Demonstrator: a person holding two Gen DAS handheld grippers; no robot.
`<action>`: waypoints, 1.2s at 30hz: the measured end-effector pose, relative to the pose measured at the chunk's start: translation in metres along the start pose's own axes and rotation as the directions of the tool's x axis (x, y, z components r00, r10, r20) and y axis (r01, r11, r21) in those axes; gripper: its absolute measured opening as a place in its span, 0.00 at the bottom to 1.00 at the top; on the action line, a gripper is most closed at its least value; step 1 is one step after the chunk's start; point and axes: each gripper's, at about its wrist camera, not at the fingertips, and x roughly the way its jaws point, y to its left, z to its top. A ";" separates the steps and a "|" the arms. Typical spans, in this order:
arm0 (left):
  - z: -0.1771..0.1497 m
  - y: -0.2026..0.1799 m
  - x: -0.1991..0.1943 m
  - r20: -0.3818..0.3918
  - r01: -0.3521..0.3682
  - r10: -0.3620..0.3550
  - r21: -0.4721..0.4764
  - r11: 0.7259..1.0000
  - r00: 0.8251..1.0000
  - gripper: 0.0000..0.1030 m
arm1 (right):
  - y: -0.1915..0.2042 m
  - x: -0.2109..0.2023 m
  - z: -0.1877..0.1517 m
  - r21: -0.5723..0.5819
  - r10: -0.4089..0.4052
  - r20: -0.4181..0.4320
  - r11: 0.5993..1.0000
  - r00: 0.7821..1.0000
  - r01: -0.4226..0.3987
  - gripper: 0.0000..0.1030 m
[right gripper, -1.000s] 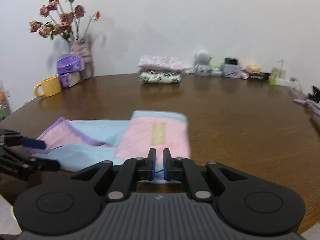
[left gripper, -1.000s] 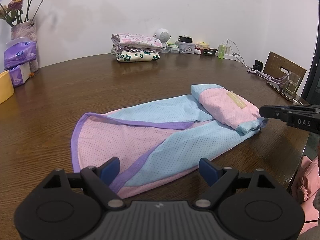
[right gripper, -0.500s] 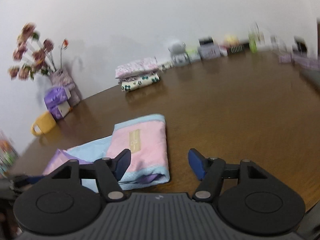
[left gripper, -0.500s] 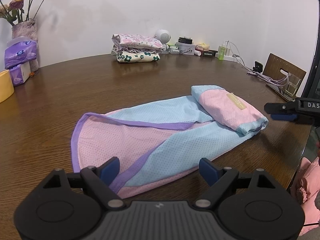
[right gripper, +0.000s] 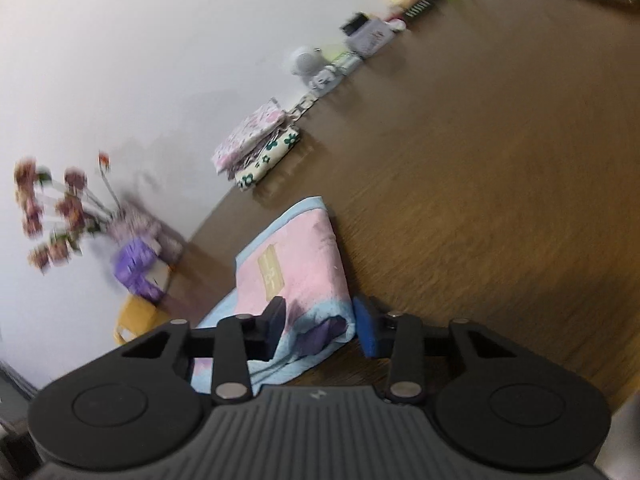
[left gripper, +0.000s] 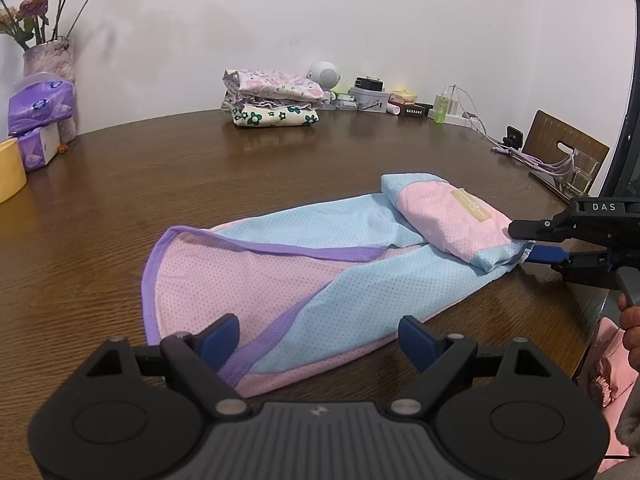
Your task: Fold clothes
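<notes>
The pink, blue and purple garment (left gripper: 304,280) lies flat on the brown tabletop (left gripper: 200,168), its far end already doubled over into a thick pink fold (left gripper: 448,220) with a tan label on top. The step in hand looks like another fold of that bundle back over the spread-out part.

The right tool (right gripper: 320,320) is rolled on its side and straddles the near corner of the fold, one finger above the cloth and one at the tabletop beside it. Its jaws have just been closing with the cloth between them; the pads do not yet look pressed tight.

The left tool (left gripper: 318,336) stands wide and holds nothing, poised over the near purple-trimmed hem.

Next, I judge, the right tool must finish its pinch through all the layers, then lift and carry the fold over without letting it unroll.

A stack of folded clothes (left gripper: 272,98) sits well apart by the wall.
</notes>
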 end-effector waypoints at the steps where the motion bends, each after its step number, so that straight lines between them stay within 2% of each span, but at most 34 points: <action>1: 0.000 0.000 0.000 0.000 0.002 -0.002 0.000 1.000 1.000 0.84 | 0.000 0.000 -0.001 0.010 -0.005 0.004 1.000 1.000 0.005 0.33; 8: -0.001 0.004 0.000 0.010 0.022 -0.022 0.000 1.000 1.000 0.84 | 0.001 0.001 -0.004 0.046 -0.023 0.022 0.999 0.999 0.022 0.32; 10: -0.001 0.005 0.000 0.011 0.027 -0.027 0.000 1.000 1.000 0.84 | -0.001 0.003 -0.004 0.068 -0.029 0.022 0.997 0.999 0.027 0.25; 11: -0.001 0.005 0.000 0.012 0.030 -0.030 0.000 1.000 0.999 0.84 | -0.004 0.004 -0.005 0.087 -0.022 0.020 0.996 1.000 0.021 0.17; 12: -0.001 0.005 0.000 0.013 0.032 -0.032 0.000 0.999 0.999 0.84 | -0.007 0.004 -0.005 0.106 -0.015 0.018 0.994 1.000 0.013 0.14; 16: -0.001 0.007 0.000 0.011 0.042 -0.042 0.005 0.999 0.999 0.84 | -0.012 0.005 -0.003 0.134 -0.002 0.023 0.991 1.000 -0.001 0.10; 19: -0.002 0.009 0.000 0.013 0.050 -0.050 0.007 0.999 0.999 0.84 | -0.003 0.003 -0.003 0.055 -0.035 0.039 0.998 0.999 0.033 0.09; 22: -0.002 0.010 0.000 0.017 0.056 -0.056 0.005 0.998 0.998 0.84 | 0.020 0.003 -0.004 -0.108 -0.074 0.049 0.991 0.996 0.079 0.09; 25: -0.003 0.011 0.000 0.022 0.059 -0.059 0.003 0.998 0.998 0.84 | 0.042 0.004 -0.007 -0.249 -0.112 0.072 0.960 0.991 0.126 0.09; 31: -0.004 0.011 -0.002 0.025 0.064 -0.064 0.000 0.998 0.998 0.84 | 0.073 0.002 -0.015 -0.431 -0.153 0.116 0.882 0.981 0.189 0.08; 33: -0.004 0.011 -0.003 0.026 0.065 -0.065 0.000 0.998 0.998 0.84 | 0.083 0.001 -0.019 -0.498 -0.163 0.131 0.842 0.978 0.207 0.08; 36: -0.004 0.010 -0.003 0.026 0.065 -0.065 0.000 0.998 0.998 0.84 | 0.101 0.001 -0.027 -0.611 -0.173 0.156 0.756 0.972 0.233 0.08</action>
